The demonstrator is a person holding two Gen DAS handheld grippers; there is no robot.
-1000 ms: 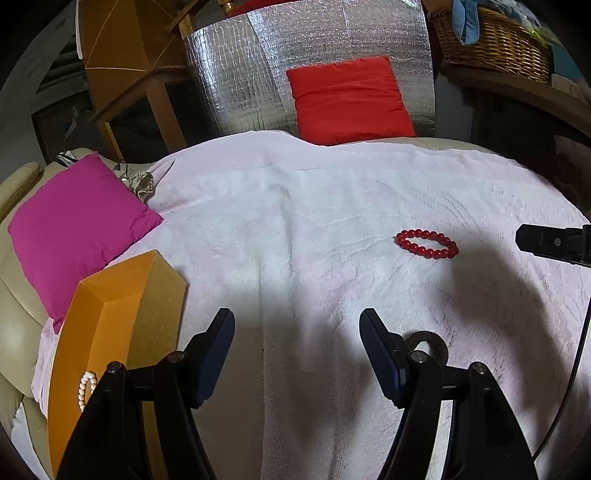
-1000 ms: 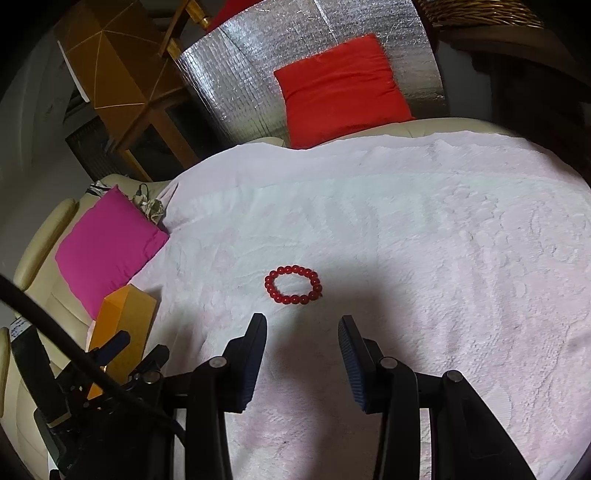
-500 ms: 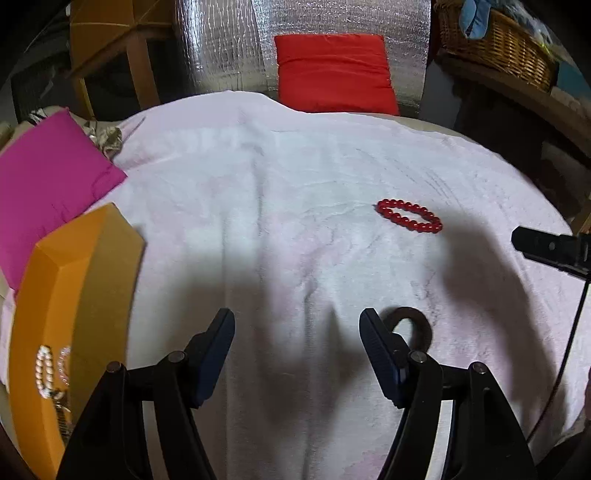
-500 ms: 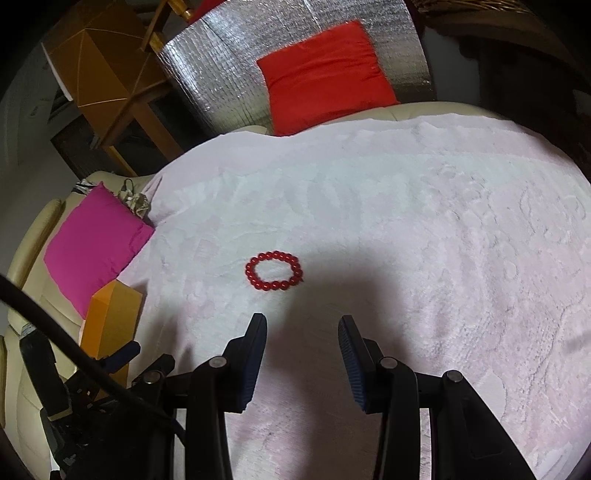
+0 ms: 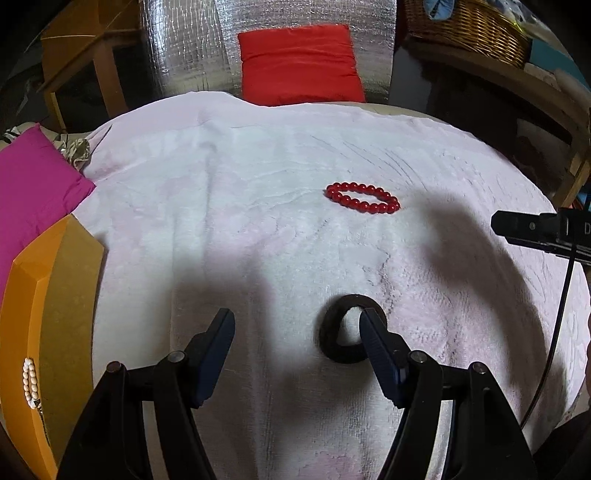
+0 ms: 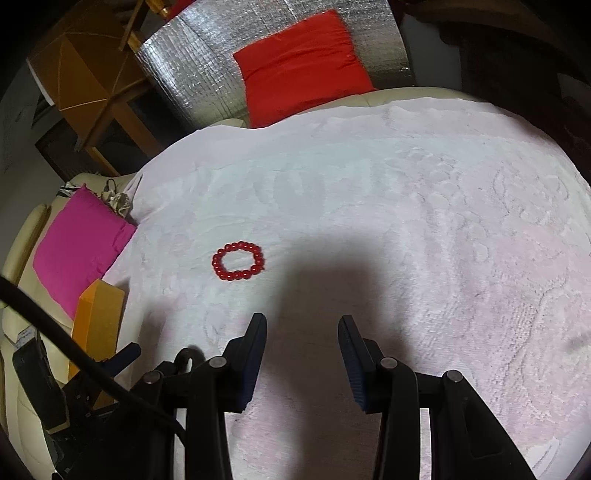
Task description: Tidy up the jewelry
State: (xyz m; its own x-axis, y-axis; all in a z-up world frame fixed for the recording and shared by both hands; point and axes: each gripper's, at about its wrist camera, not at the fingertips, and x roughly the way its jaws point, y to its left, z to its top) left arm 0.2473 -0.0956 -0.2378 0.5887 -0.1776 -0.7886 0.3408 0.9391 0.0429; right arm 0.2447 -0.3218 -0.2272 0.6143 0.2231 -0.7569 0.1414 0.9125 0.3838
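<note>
A red bead bracelet (image 5: pixel 363 197) lies on the pale pink towel (image 5: pixel 258 206); it also shows in the right wrist view (image 6: pixel 238 261). A dark bangle (image 5: pixel 338 328) lies on the towel just in front of my left gripper (image 5: pixel 297 325), partly behind its right finger. The left gripper is open and empty. An orange jewelry box (image 5: pixel 48 325) at the left holds a pearl bracelet (image 5: pixel 30 382). My right gripper (image 6: pixel 302 328) is open and empty, hovering right of and nearer than the red bracelet. The box (image 6: pixel 99 314) and the bangle (image 6: pixel 190 355) show at its left.
A magenta cushion (image 5: pixel 33 188) lies at the left and a red cushion (image 5: pixel 299 62) at the back against a silver foil panel (image 5: pixel 192 44). A wicker basket (image 5: pixel 469 26) sits on a shelf at back right. A wooden table (image 6: pixel 92 77) stands at back left.
The left gripper has moved forward and right toward the dark bangle, which now sits at its right finger. The right gripper has drifted right; the red bracelet has not moved.
</note>
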